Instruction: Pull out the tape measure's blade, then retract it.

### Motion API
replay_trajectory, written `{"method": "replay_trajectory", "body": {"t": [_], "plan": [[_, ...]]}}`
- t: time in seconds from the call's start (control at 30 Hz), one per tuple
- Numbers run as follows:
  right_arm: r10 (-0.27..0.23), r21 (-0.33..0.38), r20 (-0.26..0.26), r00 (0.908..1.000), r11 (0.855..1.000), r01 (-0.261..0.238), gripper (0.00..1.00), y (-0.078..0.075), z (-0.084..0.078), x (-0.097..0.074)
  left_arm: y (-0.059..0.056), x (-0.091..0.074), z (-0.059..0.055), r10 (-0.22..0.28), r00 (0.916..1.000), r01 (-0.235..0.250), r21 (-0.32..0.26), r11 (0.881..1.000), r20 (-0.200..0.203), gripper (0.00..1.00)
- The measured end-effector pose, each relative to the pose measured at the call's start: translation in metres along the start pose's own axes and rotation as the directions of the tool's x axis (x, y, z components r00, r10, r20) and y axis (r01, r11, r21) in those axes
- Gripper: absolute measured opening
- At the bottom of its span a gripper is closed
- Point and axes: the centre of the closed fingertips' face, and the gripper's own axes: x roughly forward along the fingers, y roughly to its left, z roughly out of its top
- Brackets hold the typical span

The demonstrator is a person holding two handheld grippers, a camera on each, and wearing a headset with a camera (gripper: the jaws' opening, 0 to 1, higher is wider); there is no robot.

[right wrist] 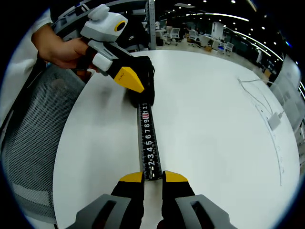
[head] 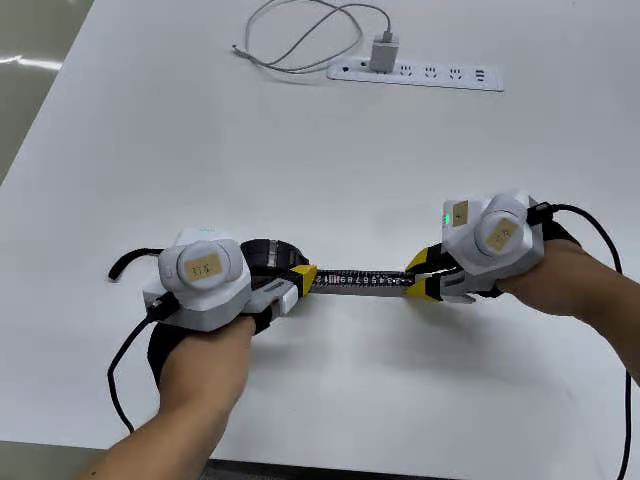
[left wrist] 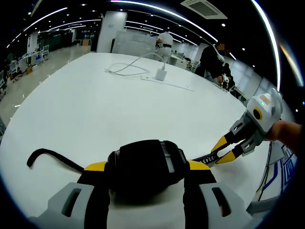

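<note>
Near the front edge of the white table (head: 200, 140): two hands, one gripper in each, facing each other. Low on the left side: the left hand (head: 205, 355), back of the hand up, arm coming in from the bottom. Over on the right side, a bit higher up: the right hand (head: 565, 280), arm coming in from the right edge. Pointing right: the left gripper (head: 300, 278). Pointing left, straight at it: the right gripper (head: 420, 275).

Squeezed tight between the left gripper's yellow tips: the black tape measure (left wrist: 145, 164), down on the table, with a black strap (left wrist: 50, 152) trailing off to one side. Pulled out from it in a straight line across to the right gripper: the blade (right wrist: 147, 133), low over the table. Pinched at its far end by the right gripper's two yellow tips, pressed close together on it.

Printed on the blade, in the right gripper view: 2 up to 9 in black, then a red mark, then 1, 2, 3. On top of each gripper: a small tan sticker (head: 205, 267), marks too tiny to read.

Far back on the table: a white power strip (head: 415, 72), a white plug (head: 385, 52) in it, and a looped white cable (head: 268, 63).
</note>
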Motion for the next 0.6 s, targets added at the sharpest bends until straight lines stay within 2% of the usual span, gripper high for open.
{"method": "replay_trajectory", "body": {"t": [0.6], "plan": [[0.012,-0.005,0.015,0.9998,1.0,-0.012,0.09,0.0017,0.0106,0.0069,0.0006,-0.0004,0.0002,-0.007,1.0,0.007,-0.012,1.0,0.0,0.58]]}}
